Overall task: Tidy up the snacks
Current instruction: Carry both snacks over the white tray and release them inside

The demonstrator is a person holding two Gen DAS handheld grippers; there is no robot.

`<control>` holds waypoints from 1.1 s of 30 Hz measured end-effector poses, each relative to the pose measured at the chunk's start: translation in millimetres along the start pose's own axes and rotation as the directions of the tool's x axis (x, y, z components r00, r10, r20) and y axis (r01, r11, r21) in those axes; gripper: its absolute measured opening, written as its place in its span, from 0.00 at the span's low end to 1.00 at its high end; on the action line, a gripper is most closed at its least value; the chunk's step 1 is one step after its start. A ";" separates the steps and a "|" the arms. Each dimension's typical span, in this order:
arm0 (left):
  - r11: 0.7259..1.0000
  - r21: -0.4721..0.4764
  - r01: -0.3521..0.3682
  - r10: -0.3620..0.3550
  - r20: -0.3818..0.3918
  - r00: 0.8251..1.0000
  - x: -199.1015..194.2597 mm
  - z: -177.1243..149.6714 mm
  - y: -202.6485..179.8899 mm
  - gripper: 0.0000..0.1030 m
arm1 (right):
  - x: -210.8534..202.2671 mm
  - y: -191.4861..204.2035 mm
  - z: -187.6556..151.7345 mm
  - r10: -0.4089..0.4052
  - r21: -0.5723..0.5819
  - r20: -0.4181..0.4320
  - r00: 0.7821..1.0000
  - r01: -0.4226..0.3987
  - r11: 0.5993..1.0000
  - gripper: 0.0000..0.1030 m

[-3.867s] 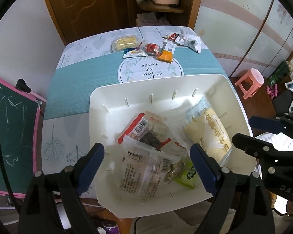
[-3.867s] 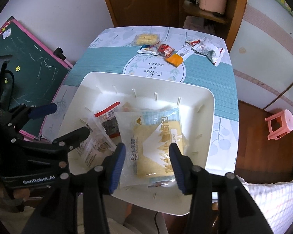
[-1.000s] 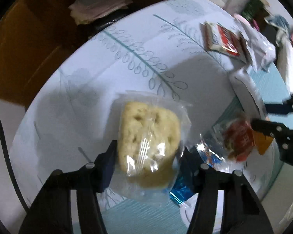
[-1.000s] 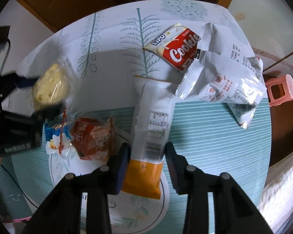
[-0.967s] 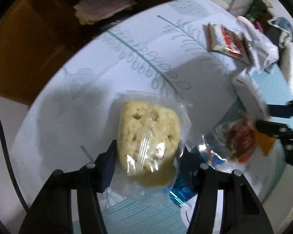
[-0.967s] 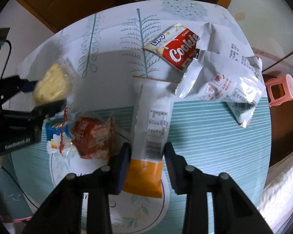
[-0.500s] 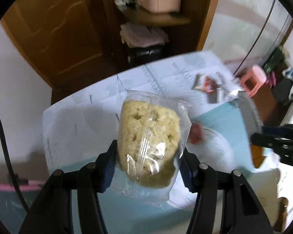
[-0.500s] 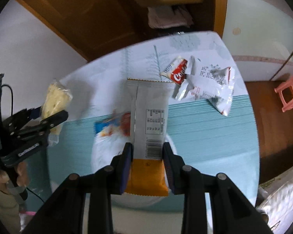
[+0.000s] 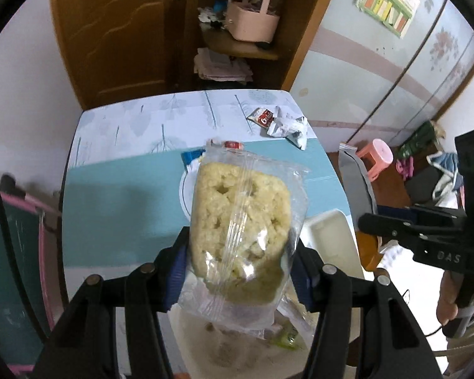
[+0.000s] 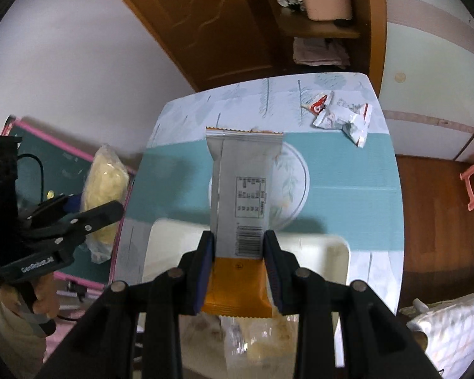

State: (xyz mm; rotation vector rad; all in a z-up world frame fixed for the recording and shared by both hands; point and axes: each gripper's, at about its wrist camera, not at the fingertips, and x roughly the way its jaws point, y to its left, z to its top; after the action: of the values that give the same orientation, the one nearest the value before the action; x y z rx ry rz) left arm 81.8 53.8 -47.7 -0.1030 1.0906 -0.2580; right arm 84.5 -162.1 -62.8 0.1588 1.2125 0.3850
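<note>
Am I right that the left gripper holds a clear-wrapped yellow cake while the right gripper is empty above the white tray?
Not quite: the right gripper is not empty. The right wrist view shows it shut on a silver and orange snack packet above the white tray. The left gripper does hold the clear-wrapped yellow cake.

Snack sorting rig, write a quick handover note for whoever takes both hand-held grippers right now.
Left hand-held gripper: shut on the clear-wrapped rice cake, held in the air above the table.
Right hand-held gripper: shut on the silver and orange packet, also held in the air.
White bin: at the table's near edge, already holding several packets.
Left on the table: the red cookie packet and white wrappers at the far right corner, plus small red and blue packets near the middle, partly hidden.
Next: likely drop both held snacks into the bin, then fetch the rest.
</note>
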 end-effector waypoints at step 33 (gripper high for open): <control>0.989 -0.099 -0.112 0.100 -0.123 0.987 48.7 -104.8 -48.7 0.90 | 24.4 -6.5 -92.1 -0.174 -0.106 -0.110 0.979 0.162 0.981 0.40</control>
State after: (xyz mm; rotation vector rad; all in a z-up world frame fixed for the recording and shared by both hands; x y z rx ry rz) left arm 2.6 -1.1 -127.8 -0.1251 1.2230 -0.1111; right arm 7.1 -166.9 -118.5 -0.0511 1.3113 0.3077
